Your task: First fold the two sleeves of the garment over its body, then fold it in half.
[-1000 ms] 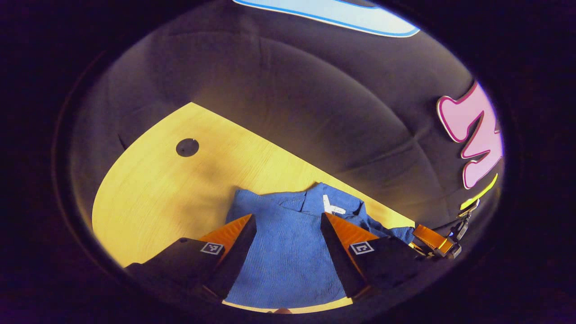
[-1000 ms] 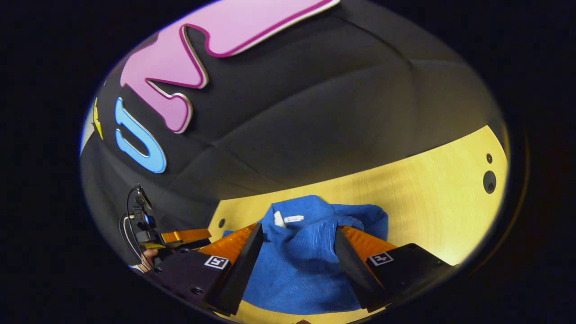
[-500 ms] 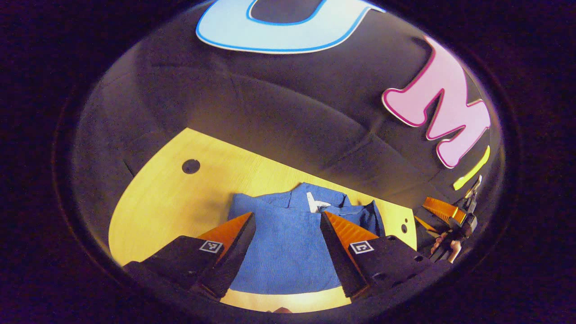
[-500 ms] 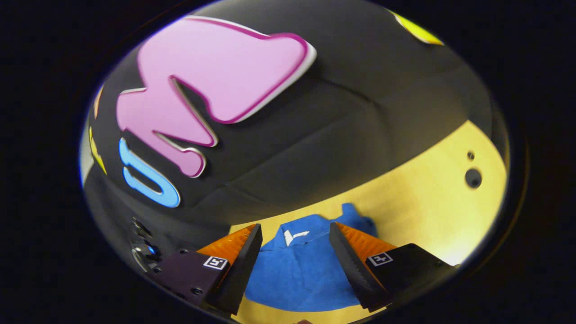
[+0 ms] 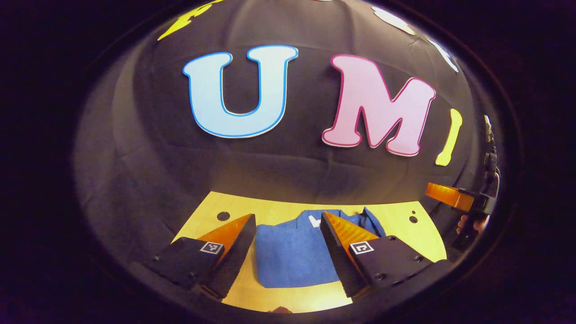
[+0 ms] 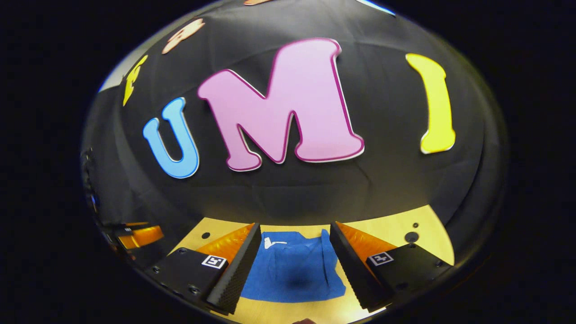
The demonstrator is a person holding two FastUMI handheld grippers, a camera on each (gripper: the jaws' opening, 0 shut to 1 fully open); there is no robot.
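Left gripper view is showing the left gripper (image 5: 288,234) with its jaws standing apart and holding nothing; a second ago it was low over the garment (image 5: 294,256), and now it is lifted and pulled back, so the cloth is looking small and far below the fingers. The garment is lying on the table (image 5: 396,220) as a compact blue rectangle, with its collar on the side toward the booth wall and a white tag (image 5: 313,220) beside the collar. The right gripper (image 5: 454,198) is also appearing here, off to the right of the garment, well apart from it, with a hand (image 5: 468,222) under it.

In the right gripper view, the right gripper (image 6: 294,252) is likewise empty, jaws apart, raised away from the garment (image 6: 292,270), where earlier it was close over bunched cloth. No sleeve is sticking out from the garment, and both grippers are leaving it. I judge that the folding is finished, or almost, and only a check of neatness is remaining
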